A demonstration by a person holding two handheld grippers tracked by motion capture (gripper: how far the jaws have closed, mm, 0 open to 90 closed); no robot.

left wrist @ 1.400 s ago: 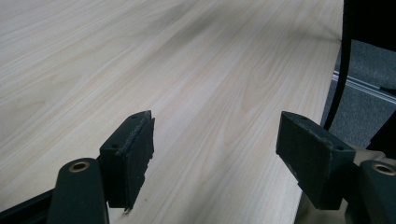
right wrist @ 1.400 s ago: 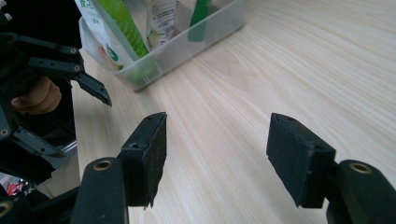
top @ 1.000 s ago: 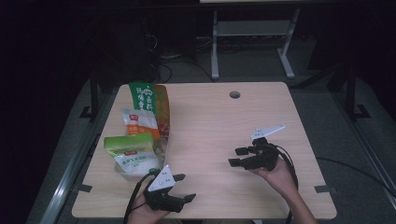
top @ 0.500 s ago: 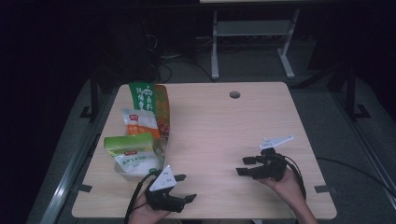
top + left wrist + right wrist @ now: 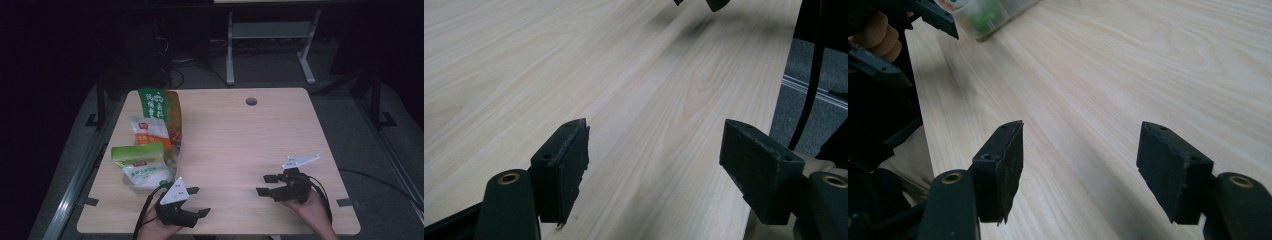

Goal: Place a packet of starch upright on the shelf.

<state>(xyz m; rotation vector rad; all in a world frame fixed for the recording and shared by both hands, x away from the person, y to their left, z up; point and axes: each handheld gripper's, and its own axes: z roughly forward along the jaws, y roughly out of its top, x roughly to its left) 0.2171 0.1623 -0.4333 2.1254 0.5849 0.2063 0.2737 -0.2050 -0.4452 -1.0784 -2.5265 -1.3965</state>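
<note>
low at the near edge of the pale wooden table point(image 5: 235, 140): left gripper point(image 5: 201, 201), black with a grey three-cornered plate on top, held in a hand at the near left corner, jaws spread wide with bare wood between them, gripping nothing. seen likewise in the left gripper view point(image 5: 654, 165), both black pads parted, nothing touching either. over at the near right: right gripper point(image 5: 267, 185), also black with a grey plate, resting in a hand, jaws pointing toward the table's middle, standing wide apart and empty; confirmed in the right gripper view point(image 5: 1080, 167), plain wood grain between the pads. along the left side of the table, well apart from the right gripper and nearer the left one: a clear plastic tub point(image 5: 150, 181) holding a green-and-white packet point(image 5: 142, 162), just behind it a white-and-orange snack pouch point(image 5: 149, 131), and farthest back a tall green-and-orange bag point(image 5: 162, 107) lying flat. beyond the bags, near the far edge, a small round cable hole point(image 5: 251, 101) in the tabletop.
</note>
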